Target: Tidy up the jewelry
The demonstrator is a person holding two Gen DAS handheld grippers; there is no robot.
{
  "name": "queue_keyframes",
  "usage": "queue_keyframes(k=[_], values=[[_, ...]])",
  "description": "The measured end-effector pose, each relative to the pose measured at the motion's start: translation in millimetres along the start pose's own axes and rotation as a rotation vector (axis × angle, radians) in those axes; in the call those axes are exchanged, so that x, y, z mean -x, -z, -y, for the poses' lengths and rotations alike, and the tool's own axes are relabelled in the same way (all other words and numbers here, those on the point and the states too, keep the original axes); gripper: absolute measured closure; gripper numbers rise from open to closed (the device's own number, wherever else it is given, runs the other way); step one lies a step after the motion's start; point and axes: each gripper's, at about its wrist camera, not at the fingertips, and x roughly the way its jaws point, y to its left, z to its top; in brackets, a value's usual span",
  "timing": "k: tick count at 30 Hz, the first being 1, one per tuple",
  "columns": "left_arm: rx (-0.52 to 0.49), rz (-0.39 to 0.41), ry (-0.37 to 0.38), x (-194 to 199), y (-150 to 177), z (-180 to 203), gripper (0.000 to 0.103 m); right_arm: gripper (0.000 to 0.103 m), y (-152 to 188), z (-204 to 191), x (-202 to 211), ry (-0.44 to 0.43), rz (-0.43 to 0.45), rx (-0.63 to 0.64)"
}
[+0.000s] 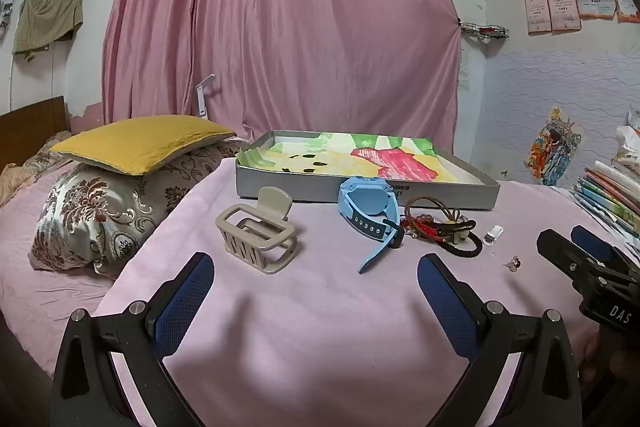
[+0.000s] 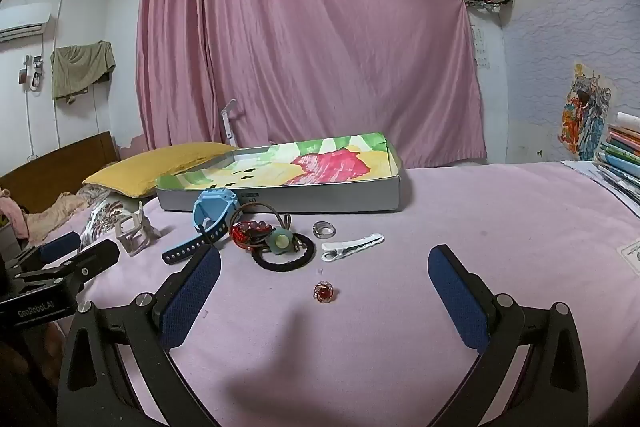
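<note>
Both tongs hung wide apart and empty over the pink bedspread [image 2: 460, 195]: the left gripper [image 1: 316, 277] and the right gripper [image 2: 324, 273]. Just ahead of the right tongs, between the pads, lay a small red ring [image 2: 323, 292]; in the left view it showed only as a speck far to the right. Beyond it sat a white hair clip [image 2: 351, 245], a silver ring [image 2: 323, 229] that the left view did not show, and a black hair tie [image 2: 283, 253] touching a tangle of cords and red beads [image 2: 256, 229]. Ahead of the left tongs, slightly to the left, stood a beige claw clip [image 1: 258, 235], open side up; the right view caught it only at far left. Ahead and to the right of centre lay a blue watch [image 1: 370, 213], its strap trailing toward the tongs. Farthest back, past all the jewelry, rested a shallow grey box [image 1: 360, 189] lined with a painted picture, and behind it a pink curtain [image 1: 280, 27]
</note>
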Motion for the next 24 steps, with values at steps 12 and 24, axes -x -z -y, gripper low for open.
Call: queue_keyframes(k=[12, 24], values=[[-0.001, 0.000, -0.001, -0.5, 0.2, 0.7, 0.001, 0.001, -0.4, 2.6, 1.5, -0.006, 0.002, -0.006], [0.002, 0.000, 0.001, 0.0, 0.0, -0.4, 0.001, 0.001, 0.1, -2.5, 2.2, -0.013, 0.001, -0.011]])
